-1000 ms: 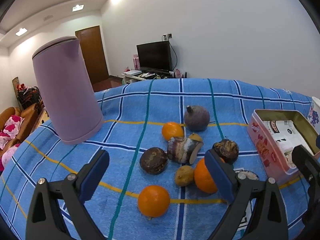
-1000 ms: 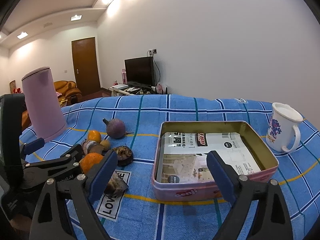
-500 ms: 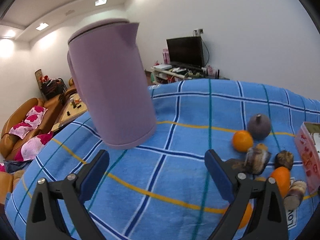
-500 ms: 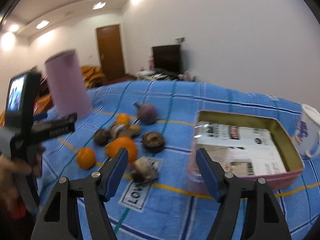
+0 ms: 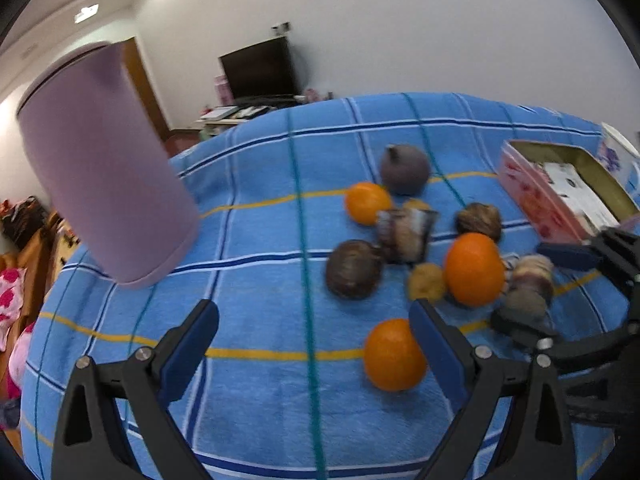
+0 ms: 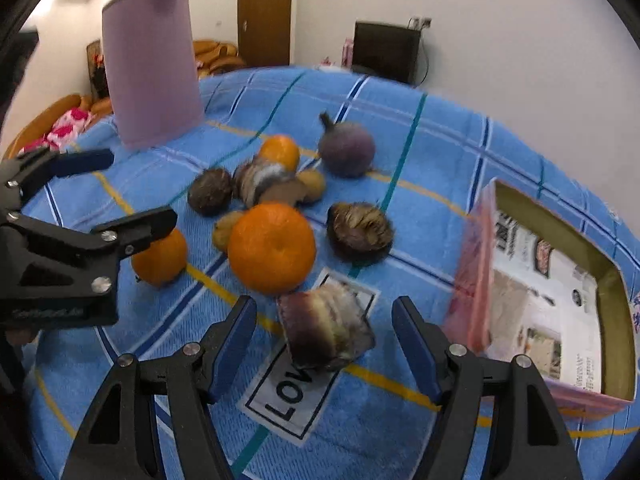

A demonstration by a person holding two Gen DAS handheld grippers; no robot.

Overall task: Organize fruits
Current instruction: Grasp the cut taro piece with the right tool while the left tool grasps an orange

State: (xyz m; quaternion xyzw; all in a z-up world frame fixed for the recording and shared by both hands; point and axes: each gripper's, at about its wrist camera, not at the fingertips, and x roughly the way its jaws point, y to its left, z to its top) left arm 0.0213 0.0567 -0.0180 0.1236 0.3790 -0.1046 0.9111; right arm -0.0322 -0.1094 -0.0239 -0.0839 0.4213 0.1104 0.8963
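Fruits lie in a loose cluster on the blue checked cloth. A big orange sits in the middle, a smaller orange nearer the left gripper, a third orange and a purple round fruit at the back. A brown striped piece lies between the fingers of my right gripper, which is open and low around it. My left gripper is open and empty, its right finger beside the smaller orange.
A tall lilac kettle stands at the left. A pink tin with paper packets inside stands at the right. Dark brown fruits and small yellowish ones lie among the oranges. The right gripper shows in the left wrist view.
The right gripper has come down and forward so that its fingers flank the brown striped piece. The left gripper has swung back right from the kettle toward the fruit cluster.
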